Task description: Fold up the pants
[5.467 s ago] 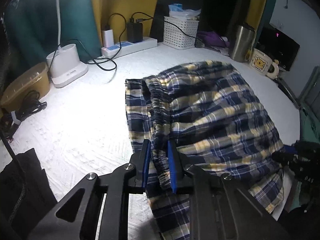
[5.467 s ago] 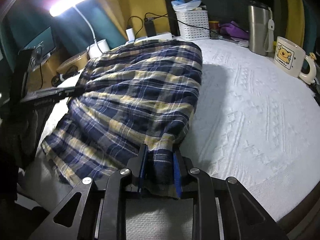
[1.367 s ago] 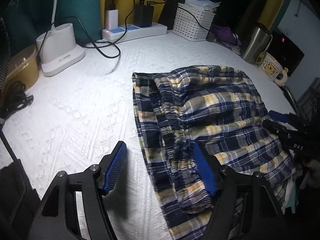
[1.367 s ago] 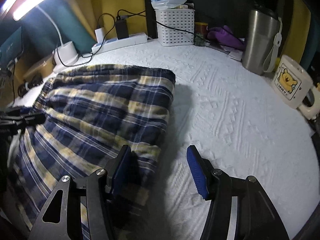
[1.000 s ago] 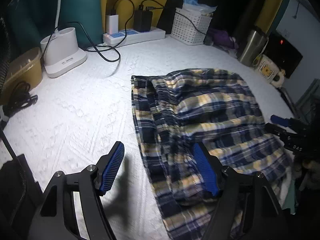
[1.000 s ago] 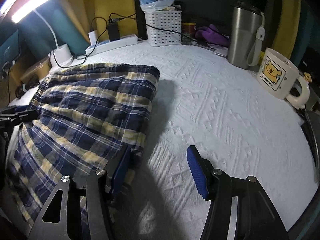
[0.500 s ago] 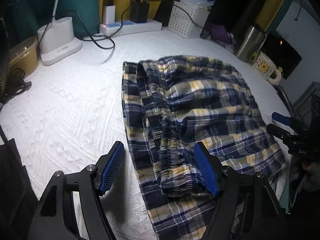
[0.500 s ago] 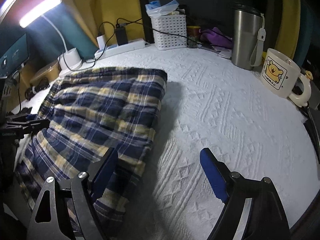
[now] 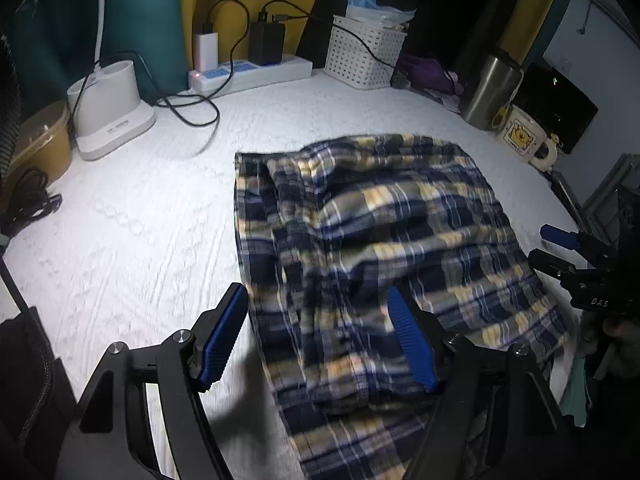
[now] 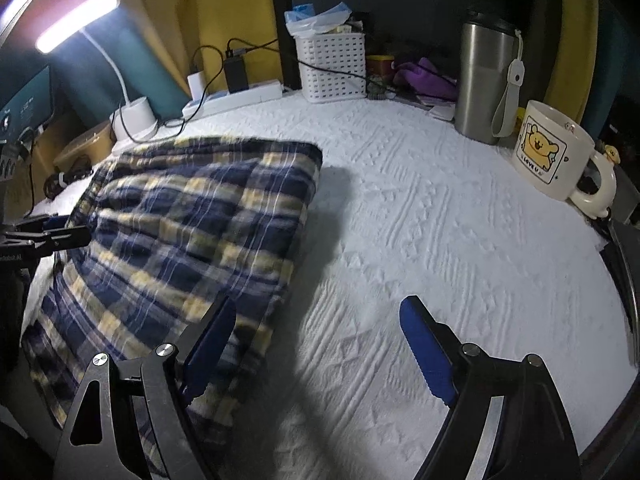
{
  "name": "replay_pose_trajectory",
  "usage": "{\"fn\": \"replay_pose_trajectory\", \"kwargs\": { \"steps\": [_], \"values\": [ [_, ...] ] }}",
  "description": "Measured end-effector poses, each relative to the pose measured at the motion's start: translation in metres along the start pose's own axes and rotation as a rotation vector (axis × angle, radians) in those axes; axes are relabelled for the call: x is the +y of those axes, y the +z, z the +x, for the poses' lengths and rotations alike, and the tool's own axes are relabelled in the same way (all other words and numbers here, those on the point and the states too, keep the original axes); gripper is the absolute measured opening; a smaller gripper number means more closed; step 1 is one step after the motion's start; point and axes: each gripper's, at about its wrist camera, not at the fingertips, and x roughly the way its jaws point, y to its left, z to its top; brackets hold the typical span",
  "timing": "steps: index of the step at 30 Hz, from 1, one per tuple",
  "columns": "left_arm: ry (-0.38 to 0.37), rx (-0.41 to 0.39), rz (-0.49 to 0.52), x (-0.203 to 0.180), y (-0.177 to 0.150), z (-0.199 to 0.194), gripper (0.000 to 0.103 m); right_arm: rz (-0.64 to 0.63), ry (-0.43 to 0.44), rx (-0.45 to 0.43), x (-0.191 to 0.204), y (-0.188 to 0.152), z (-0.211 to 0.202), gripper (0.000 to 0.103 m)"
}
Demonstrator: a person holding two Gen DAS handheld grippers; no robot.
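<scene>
Your left gripper [image 9: 320,340] stands released over the near edge of the folded plaid pants [image 9: 372,240], its pads wide apart and pressing on nothing. Your right gripper [image 10: 316,348] has just been opening and grasps nothing, only the pants' near corner and bare white table cover [image 10: 440,240] between its pads. From the right wrist, the pants lie at nine o'clock, the bear mug [image 10: 552,152] at two.

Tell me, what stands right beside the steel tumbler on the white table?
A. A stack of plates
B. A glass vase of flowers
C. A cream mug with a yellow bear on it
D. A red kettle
C: in the right wrist view the cream bear mug stands just right of the steel tumbler.
</scene>
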Motion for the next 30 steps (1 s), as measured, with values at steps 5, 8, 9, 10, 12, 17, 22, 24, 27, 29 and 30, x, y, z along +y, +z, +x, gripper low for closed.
{"fn": "replay_pose_trajectory", "kwargs": {
  "steps": [5,8,9,10,12,17,22,24,27,29,30],
  "values": [
    [0.001,0.024,-0.024,0.008,0.005,0.016,0.078,0.009,0.024,-0.016,-0.006,0.015,0.008,0.086],
    [-0.011,0.021,-0.009,0.008,0.007,0.021,0.087,0.024,0.052,-0.008,-0.009,0.021,0.017,0.086],
    [-0.012,0.031,0.010,0.005,0.008,0.024,0.089,0.028,0.066,-0.003,-0.008,0.023,0.021,0.086],
    [-0.014,0.038,0.024,0.003,0.009,0.025,0.092,0.031,0.078,0.000,-0.008,0.024,0.024,0.086],
    [-0.013,0.042,0.039,-0.001,0.011,0.028,0.093,0.034,0.100,0.011,-0.006,0.027,0.032,0.086],
    [-0.095,0.040,0.066,-0.015,0.016,0.034,0.092,0.038,0.160,0.025,0.000,0.035,0.044,0.086],
    [-0.069,0.018,0.112,-0.023,0.017,0.039,0.085,-0.002,0.227,0.030,0.013,0.044,0.054,0.086],
    [-0.068,0.006,0.099,-0.019,0.018,0.037,0.078,-0.008,0.237,0.032,0.017,0.049,0.059,0.086],
    [-0.072,-0.017,0.082,-0.015,0.019,0.036,0.061,-0.023,0.259,0.037,0.022,0.058,0.067,0.086],
    [-0.067,-0.034,0.076,-0.016,0.018,0.036,0.053,-0.048,0.263,0.041,0.028,0.062,0.071,0.085],
    [-0.066,-0.036,0.088,-0.018,0.018,0.036,0.049,-0.063,0.265,0.045,0.032,0.064,0.073,0.083]
  ]
}}
